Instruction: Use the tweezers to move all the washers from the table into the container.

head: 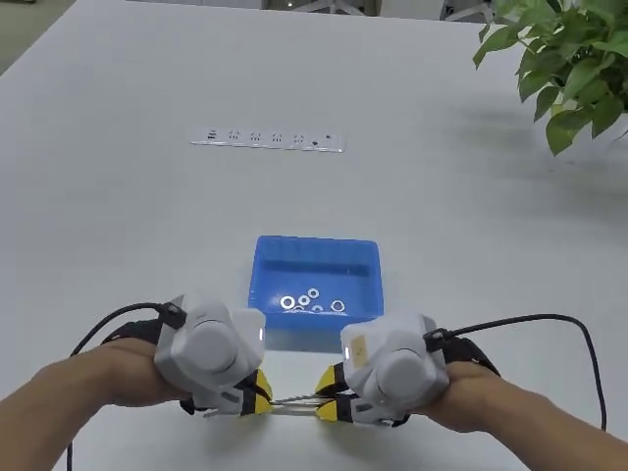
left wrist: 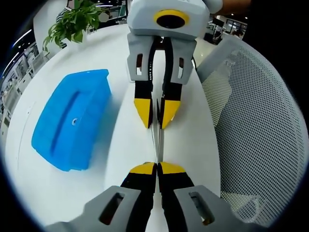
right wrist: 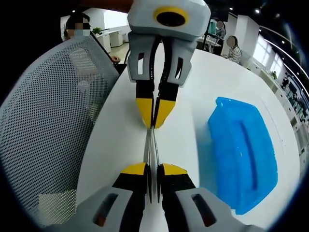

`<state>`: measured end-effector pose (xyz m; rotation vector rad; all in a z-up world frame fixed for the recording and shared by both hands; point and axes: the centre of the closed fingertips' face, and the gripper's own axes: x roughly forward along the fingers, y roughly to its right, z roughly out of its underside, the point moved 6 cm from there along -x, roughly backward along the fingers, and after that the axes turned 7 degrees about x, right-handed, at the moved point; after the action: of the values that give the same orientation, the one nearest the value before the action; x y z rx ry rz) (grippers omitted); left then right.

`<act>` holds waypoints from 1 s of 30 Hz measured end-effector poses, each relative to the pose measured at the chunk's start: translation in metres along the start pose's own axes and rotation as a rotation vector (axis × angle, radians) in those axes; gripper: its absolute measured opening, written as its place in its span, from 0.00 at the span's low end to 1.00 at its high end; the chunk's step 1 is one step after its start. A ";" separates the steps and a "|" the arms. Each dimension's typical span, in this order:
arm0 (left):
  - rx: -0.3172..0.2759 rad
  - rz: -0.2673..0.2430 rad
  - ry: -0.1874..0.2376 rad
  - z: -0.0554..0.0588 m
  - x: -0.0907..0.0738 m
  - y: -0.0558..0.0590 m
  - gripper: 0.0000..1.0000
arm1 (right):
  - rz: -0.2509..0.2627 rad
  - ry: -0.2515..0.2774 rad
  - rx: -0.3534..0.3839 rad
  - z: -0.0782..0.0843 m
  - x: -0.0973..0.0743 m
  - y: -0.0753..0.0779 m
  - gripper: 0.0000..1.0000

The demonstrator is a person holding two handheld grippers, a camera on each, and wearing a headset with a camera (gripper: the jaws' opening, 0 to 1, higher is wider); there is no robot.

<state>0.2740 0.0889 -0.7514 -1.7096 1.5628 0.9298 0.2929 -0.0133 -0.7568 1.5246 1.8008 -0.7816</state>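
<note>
Pinching the tweezers [left wrist: 157, 142] above a white table [head: 442, 196], seemingly in an office, left tongs [left wrist: 157, 166] face right tongs [right wrist: 153, 167].

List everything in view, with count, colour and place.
container: one, blue, middle of the table, just beyond the grippers
washers: several, silver, inside the container
tweezers: one, metal, held level between the two grippers
strip with dark marks: one, white, far side of the table
plant: one, green, far right
table: one, white
mesh chair: one, white, by the table's near edge
cables: two, black, trailing from the grippers
left gripper: grey, yellow-tipped black jaws, shut on the tweezers
right gripper: same colours, shut on the tweezers
hands: two, one holding each gripper
</note>
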 end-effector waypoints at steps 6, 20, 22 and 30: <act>-0.009 0.001 -0.009 0.002 0.002 0.001 0.06 | 0.003 0.000 0.007 0.000 0.000 0.000 0.12; -0.015 -0.001 -0.023 0.002 0.001 0.003 0.10 | 0.017 0.007 0.015 -0.001 0.000 0.001 0.15; -0.021 -0.005 -0.024 0.003 0.000 0.003 0.11 | 0.030 0.026 0.033 -0.004 -0.002 0.003 0.16; -0.088 -0.063 0.030 0.005 -0.011 0.002 0.19 | 0.091 0.076 0.116 -0.008 -0.022 0.013 0.25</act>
<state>0.2710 0.0986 -0.7448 -1.8311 1.4981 0.9576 0.3071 -0.0188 -0.7354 1.7197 1.7534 -0.8060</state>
